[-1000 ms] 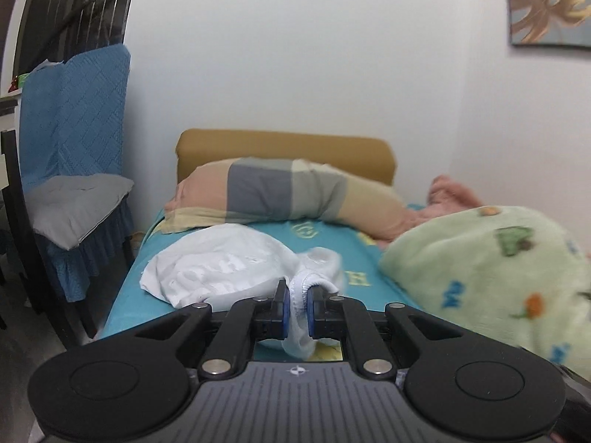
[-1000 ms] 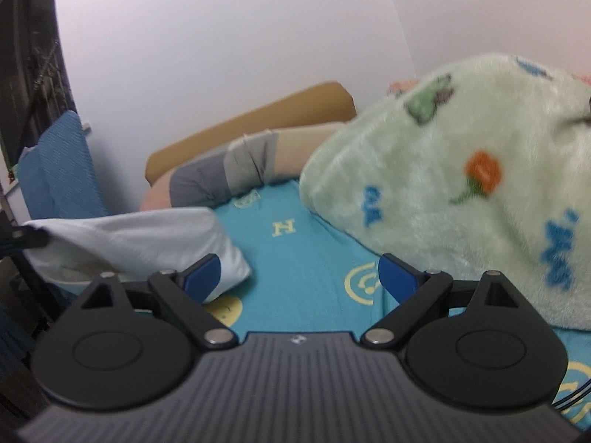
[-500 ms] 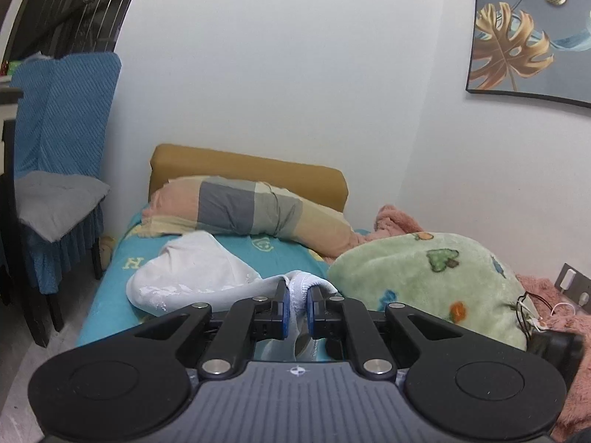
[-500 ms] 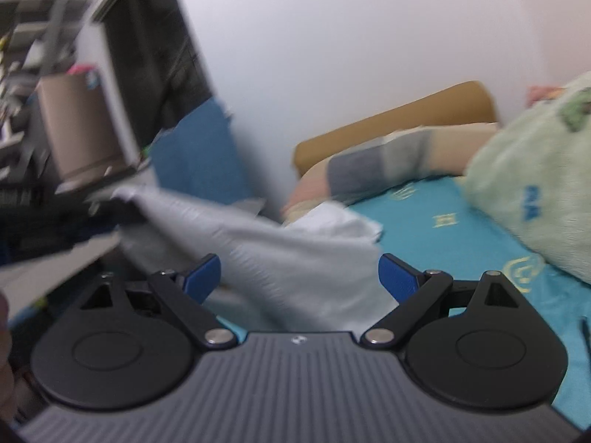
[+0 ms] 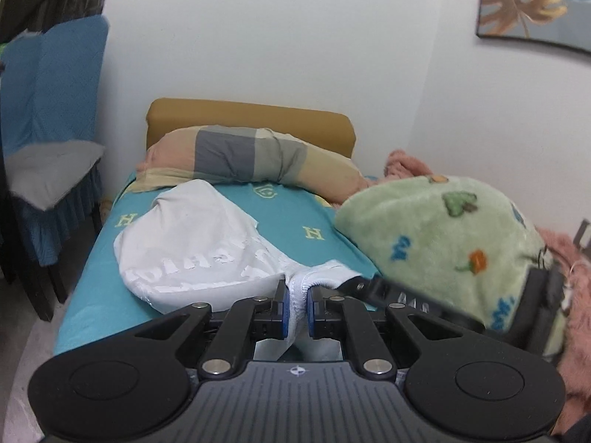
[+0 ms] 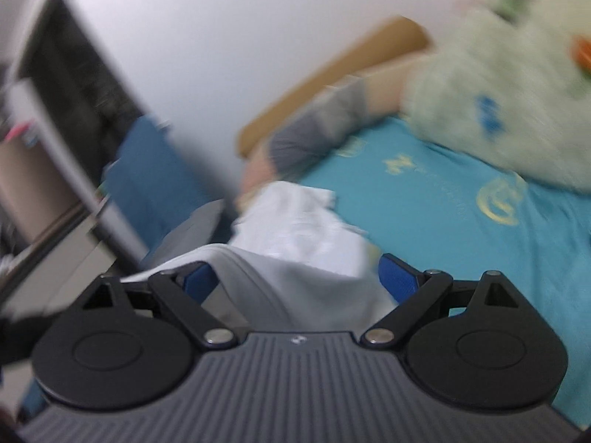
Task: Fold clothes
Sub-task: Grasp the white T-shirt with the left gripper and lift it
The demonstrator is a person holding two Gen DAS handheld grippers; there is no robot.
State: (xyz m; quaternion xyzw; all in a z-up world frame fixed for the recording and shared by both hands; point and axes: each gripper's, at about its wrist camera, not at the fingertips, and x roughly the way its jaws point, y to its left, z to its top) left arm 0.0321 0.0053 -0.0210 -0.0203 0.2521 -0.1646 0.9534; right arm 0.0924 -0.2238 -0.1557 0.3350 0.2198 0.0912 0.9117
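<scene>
Holding a bunched hem of the white shirt (image 5: pixel 192 243), the left gripper (image 5: pixel 295 304) has its jaws squeezed tight on the cloth, w/ a bit of the edge poking up between the blue pads. The rest of the shirt lies on the bed (image 5: pixel 288 214), spread toward 10 o'clock from the jaws in the left view, printed letters showing thru from the other side. A striped pillow (image 5: pixel 251 158) sits at 12 o'clock by the headboard, and a fuzzy green blanket (image 5: pixel 443 229) is piled at 2 o'clock. The right gripper (image 6: pixel 299 280) has its jaws wide open, w/ shirt cloth lying between them but not pinched yet; that view is blurry, so I can't tell if the pads touch the cloth. The shirt looks light, thin and very floppy. It'll sag and crumple if held at just one spot, and it may slip a bit on smooth pads. Best place to grab, I think, is a thick sewn edge like the hem or a shoulder seam, well apart from the left grip, so both hands can stretch it flat. The fold itself isn't started yet, I'd say; the shirt is still lumpy.
</scene>
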